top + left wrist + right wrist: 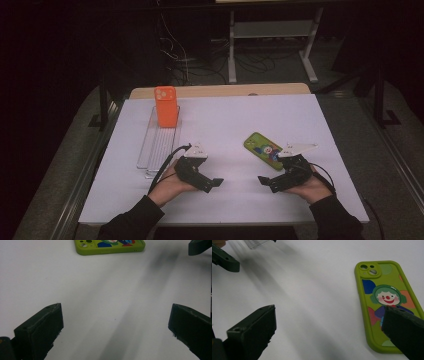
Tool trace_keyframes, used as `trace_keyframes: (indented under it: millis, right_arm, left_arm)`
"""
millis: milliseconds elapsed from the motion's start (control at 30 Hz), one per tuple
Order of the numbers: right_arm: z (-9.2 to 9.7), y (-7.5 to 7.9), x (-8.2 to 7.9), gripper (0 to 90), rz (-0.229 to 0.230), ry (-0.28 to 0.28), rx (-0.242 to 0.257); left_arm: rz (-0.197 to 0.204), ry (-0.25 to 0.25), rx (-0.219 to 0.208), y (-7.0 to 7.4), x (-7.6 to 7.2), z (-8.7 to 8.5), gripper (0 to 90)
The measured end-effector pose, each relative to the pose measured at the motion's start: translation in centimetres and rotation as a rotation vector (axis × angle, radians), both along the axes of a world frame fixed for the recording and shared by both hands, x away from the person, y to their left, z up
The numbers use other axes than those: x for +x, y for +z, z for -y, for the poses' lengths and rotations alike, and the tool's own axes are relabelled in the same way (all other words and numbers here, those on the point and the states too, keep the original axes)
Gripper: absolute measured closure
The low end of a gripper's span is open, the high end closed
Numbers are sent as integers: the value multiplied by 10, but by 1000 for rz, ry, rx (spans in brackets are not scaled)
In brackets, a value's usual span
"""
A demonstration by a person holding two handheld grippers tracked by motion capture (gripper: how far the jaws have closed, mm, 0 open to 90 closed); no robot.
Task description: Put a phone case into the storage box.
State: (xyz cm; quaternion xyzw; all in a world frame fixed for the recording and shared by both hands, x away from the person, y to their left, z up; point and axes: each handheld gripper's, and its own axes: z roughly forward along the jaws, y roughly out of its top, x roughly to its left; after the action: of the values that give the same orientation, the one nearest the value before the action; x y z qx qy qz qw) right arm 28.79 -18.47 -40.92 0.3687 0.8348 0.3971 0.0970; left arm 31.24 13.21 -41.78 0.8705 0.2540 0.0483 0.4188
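High view: green phone case (264, 150) flat on the bench right of centre, toward the near edge; right tool (268, 182) just beside it, left tool (212, 184) near the middle, both released; orange phone case (166, 106) propped in a clear rack (159, 142) toward the far left corner. Left gripper view: jaws wide apart over bare bench (105, 302). Right gripper view: one jaw overlaps the green case's near end; best to straddle its long edges squarely before closing.
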Motion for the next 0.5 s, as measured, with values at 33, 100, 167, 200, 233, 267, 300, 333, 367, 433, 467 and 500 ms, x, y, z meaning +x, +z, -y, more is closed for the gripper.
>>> trace_keyframes:
  millis: [33,100,167,200,233,267,300,333,367,433,467,500]
  right_arm:
    - [-1,1,2,0,-13,-1,-1]
    - [-2,3,5,0,-4,5,-9]
    - [-2,6,7,0,-24,9,-5]
    - [-2,7,9,0,-22,16,-6]
    - [-2,9,10,0,-24,21,-5]
    - [-2,10,11,0,-27,21,-6]
    - [-2,11,13,0,-21,23,-7]
    - [-2,13,14,0,-22,18,-6]
    - [-2,13,16,0,-12,22,-4]
    - [-2,16,19,0,-14,26,-12]
    - [-3,18,20,0,-16,23,-11]
    - [-3,19,22,0,-8,30,-7]
  left_arm:
    - [1,-1,0,0,0,0,0]
    - [2,-3,1,0,0,0,0]
    - [1,-3,0,0,0,0,0]
    - [-2,-2,-2,0,0,0,0]
    - [-2,-2,-3,0,0,0,0]
    - [-2,-2,-3,0,0,0,0]
    - [-2,-5,-2,0,0,0,0]
    - [-1,-5,-1,0,0,0,0]
    - [-5,0,-8,0,0,1,0]
    - [-3,-3,-7,0,0,1,0]
    - [-5,1,-16,-1,-1,2,0]
    - [-6,4,-24,0,-1,2,0]
